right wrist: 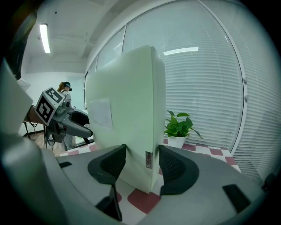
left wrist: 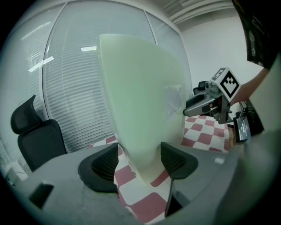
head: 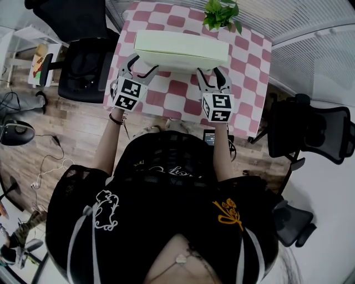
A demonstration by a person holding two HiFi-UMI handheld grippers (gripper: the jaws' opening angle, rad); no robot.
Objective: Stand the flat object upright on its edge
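the table, under a pink and white check cloth, fills the top of the head view. a chair stands just beside its left side. the box stands across the middle of the cloth, already up on one long edge with its broad faces vertical. its lower edge looks to rest on the cloth, though no view shows the contact clearly.

the left gripper pinches the box's left end and the right gripper pinches its right end. in each gripper view the pads sit against both faces with the narrow end between them. they hold the box near its bottom.

so the raising looks done, and the step in hand is steadying before letting go. the next move calls for spreading both pairs of jaws evenly and drawing straight back, without nudging a face. the box is tall on a thin base, so a one-sided release could tip it.

a plant sits at the far edge, near the box but apart from it.

the box is pale green, smooth and matte, with square corners. a paler label shows on one face, and a small tag on the right end.
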